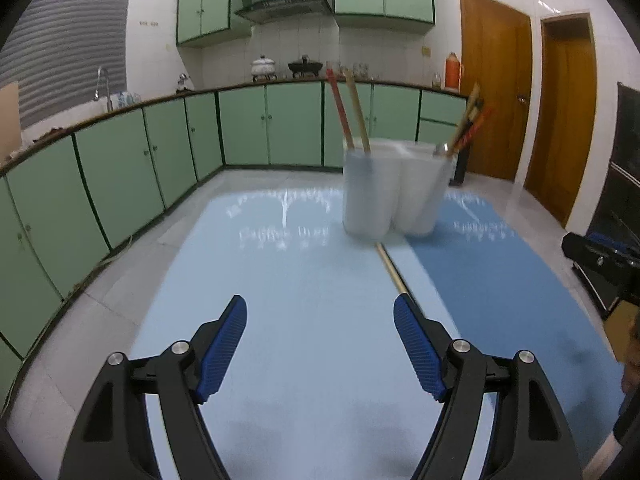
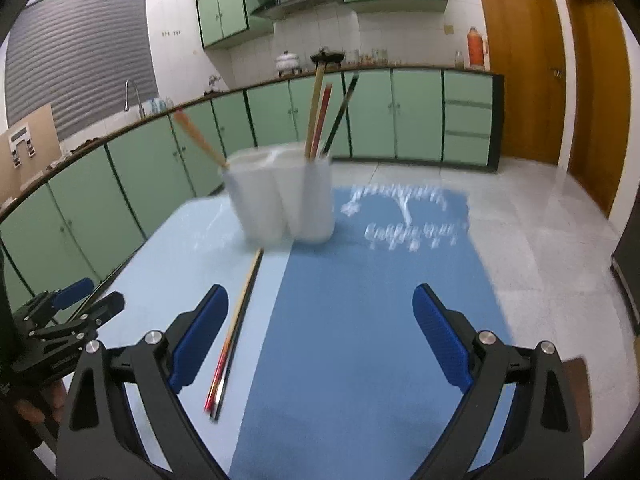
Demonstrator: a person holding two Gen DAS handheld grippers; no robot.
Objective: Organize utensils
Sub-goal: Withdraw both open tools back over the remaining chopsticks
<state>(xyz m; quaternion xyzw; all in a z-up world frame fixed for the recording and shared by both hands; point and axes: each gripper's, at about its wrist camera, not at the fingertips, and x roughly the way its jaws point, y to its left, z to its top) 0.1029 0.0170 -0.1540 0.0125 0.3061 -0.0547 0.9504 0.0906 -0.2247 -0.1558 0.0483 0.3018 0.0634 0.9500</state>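
Note:
A white utensil holder [image 1: 394, 190] with several compartments stands on the table where the light blue mat [image 1: 288, 280] meets the darker blue mat [image 1: 492, 280]. Chopsticks [image 1: 348, 108] stand in its left and right compartments. A pair of loose chopsticks [image 1: 390, 268] lies on the table in front of it, clearer in the right wrist view [image 2: 236, 328]. My left gripper [image 1: 320, 344] is open and empty, just left of the loose chopsticks. My right gripper [image 2: 320, 340] is open and empty, just right of them. The holder also shows in the right wrist view [image 2: 284, 196].
Green kitchen cabinets [image 1: 160, 152] run along the left and back walls, with a sink tap [image 1: 102, 84] and pots on the counter. Wooden doors [image 1: 560, 112] stand at the right. The left gripper [image 2: 60, 320] shows at the left edge of the right wrist view.

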